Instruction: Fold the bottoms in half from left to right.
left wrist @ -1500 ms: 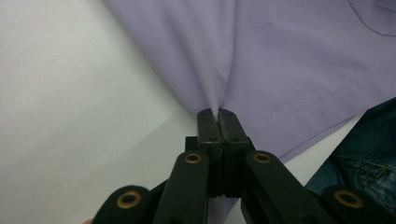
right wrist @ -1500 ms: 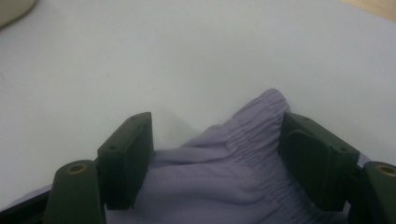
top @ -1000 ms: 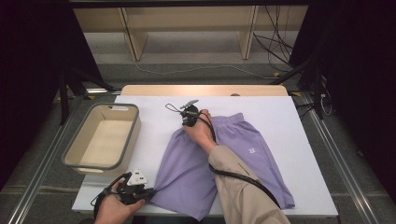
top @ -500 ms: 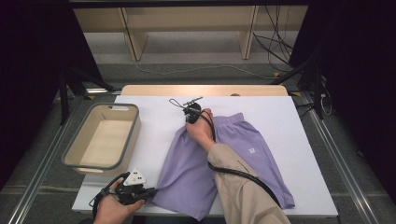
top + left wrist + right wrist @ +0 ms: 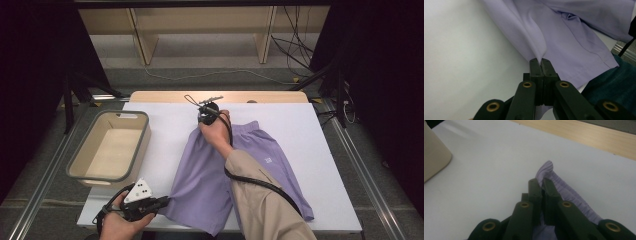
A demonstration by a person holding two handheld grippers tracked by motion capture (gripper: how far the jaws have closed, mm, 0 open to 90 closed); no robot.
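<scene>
A pair of lilac shorts (image 5: pixel 260 165) lies spread over the white table top (image 5: pixel 165 140). At the near edge my left gripper (image 5: pixel 162 201) is shut on the hem of a leg, and in the left gripper view the cloth (image 5: pixel 564 37) runs up from the shut left gripper (image 5: pixel 541 60). My right gripper (image 5: pixel 204 120) holds the far left corner of the elastic waistband. Its jaws have just been closing, and in the right gripper view they pinch the ribbed waistband (image 5: pixel 559 182) at the right gripper (image 5: pixel 541 180), lifted a little off the table.
A beige bin (image 5: pixel 95 167) with a grey rim stands at the left of the table. A bare wooden strip (image 5: pixel 150 96) runs along the far edge. Wooden shelving (image 5: pixel 200 25) and cables lie beyond. The person's dark trouser leg (image 5: pixel 614 85) shows at the near edge.
The right gripper has closed on the waistband corner and risen slightly with it. The left gripper has stayed where it was, still shut on the hem.
</scene>
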